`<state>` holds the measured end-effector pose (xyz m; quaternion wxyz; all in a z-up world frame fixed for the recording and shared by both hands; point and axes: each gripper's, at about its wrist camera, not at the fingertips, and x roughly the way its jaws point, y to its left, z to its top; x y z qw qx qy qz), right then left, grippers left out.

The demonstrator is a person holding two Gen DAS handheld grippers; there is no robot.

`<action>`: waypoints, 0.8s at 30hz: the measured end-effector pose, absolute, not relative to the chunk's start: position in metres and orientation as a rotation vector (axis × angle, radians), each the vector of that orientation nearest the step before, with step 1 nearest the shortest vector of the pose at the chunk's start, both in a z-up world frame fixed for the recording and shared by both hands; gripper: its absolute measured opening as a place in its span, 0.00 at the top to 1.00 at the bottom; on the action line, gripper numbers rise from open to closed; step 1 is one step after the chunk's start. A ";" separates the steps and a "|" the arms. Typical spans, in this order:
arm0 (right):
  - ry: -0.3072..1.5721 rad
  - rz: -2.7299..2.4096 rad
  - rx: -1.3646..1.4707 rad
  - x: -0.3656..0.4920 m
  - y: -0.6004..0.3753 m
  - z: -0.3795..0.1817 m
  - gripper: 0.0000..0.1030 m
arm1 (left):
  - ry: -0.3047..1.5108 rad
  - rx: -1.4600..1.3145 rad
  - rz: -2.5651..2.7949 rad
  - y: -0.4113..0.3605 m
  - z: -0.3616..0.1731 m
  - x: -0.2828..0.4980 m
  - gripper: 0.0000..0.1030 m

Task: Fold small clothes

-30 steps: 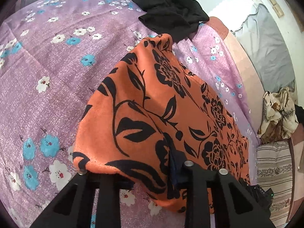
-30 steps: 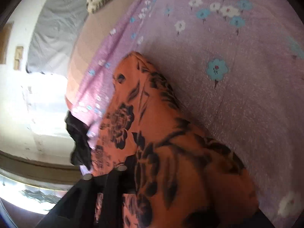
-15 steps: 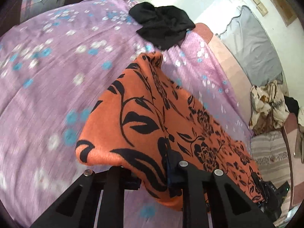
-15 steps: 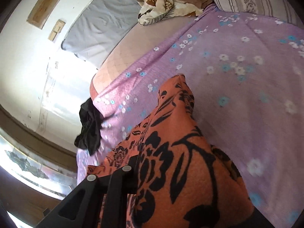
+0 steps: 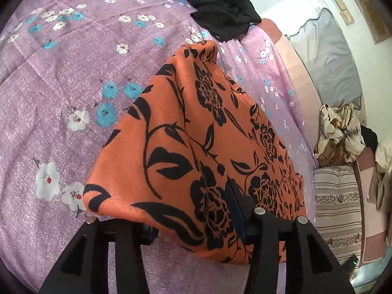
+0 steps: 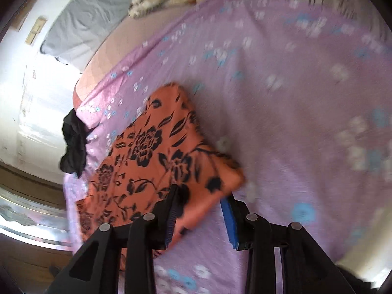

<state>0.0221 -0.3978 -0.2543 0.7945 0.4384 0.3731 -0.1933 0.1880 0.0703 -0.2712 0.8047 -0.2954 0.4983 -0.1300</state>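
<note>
An orange garment with black flowers (image 5: 196, 134) lies on the purple flowered bedspread (image 5: 61, 73), folded over. My left gripper (image 5: 196, 223) is shut on its near edge, and the cloth drapes over the fingers. In the right wrist view the same garment (image 6: 152, 156) lies flat. My right gripper (image 6: 198, 210) is open, its blue-padded fingers (image 6: 229, 223) either side of the garment's near corner, not clamping it.
A crumpled black garment (image 5: 223, 12) lies at the far edge of the bed, also in the right wrist view (image 6: 73, 144). A grey pillow (image 5: 328, 61), a cream patterned cloth pile (image 5: 340, 129) and a striped pillow (image 5: 338, 203) sit at the right.
My right gripper has opened and let go of the orange garment, which has dropped flat onto the bed. My left gripper has lowered its held edge toward the bedspread.
</note>
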 end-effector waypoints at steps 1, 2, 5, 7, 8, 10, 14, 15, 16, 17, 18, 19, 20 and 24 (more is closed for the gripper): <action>0.784 -0.432 0.903 0.021 -0.394 -0.248 0.63 | 1.059 -0.621 -0.273 0.069 -0.271 0.188 0.54; 0.759 -0.436 0.867 0.020 -0.388 -0.239 0.63 | 1.051 -0.611 -0.265 0.067 -0.270 0.187 0.54; 0.698 -0.379 0.746 0.035 -0.364 -0.216 0.63 | 1.027 -0.569 -0.240 0.059 -0.266 0.186 0.69; 0.681 -0.281 0.679 0.058 -0.337 -0.205 0.63 | 1.018 -0.552 -0.241 0.058 -0.265 0.186 0.73; 0.681 -0.251 0.661 0.067 -0.328 -0.204 0.63 | 1.018 -0.558 -0.244 0.058 -0.266 0.187 0.73; 0.692 -0.152 0.635 0.094 -0.304 -0.204 0.65 | 1.026 -0.572 -0.246 0.059 -0.269 0.191 0.71; 0.772 -0.046 0.693 0.138 -0.280 -0.233 0.65 | 1.015 -0.593 -0.246 0.057 -0.274 0.197 0.65; 0.821 -0.018 0.736 0.149 -0.278 -0.247 0.65 | 1.008 -0.578 -0.249 0.056 -0.273 0.196 0.65; 0.940 0.025 0.810 0.166 -0.276 -0.275 0.66 | 1.001 -0.553 -0.249 0.054 -0.272 0.196 0.65; 1.012 0.016 0.849 0.174 -0.274 -0.293 0.78 | 0.989 -0.525 -0.244 0.051 -0.271 0.197 0.68; 1.001 -0.013 0.868 0.174 -0.277 -0.300 0.78 | 0.978 -0.515 -0.241 0.051 -0.269 0.197 0.73; 0.997 -0.007 0.900 0.174 -0.282 -0.300 0.78 | 0.971 -0.512 -0.241 0.051 -0.267 0.196 0.76; 1.003 0.007 0.918 0.174 -0.284 -0.300 0.78 | 0.960 -0.510 -0.242 0.048 -0.264 0.195 0.76; 1.011 0.082 1.024 0.166 -0.298 -0.305 0.76 | 0.881 -0.421 -0.264 0.030 -0.242 0.190 0.79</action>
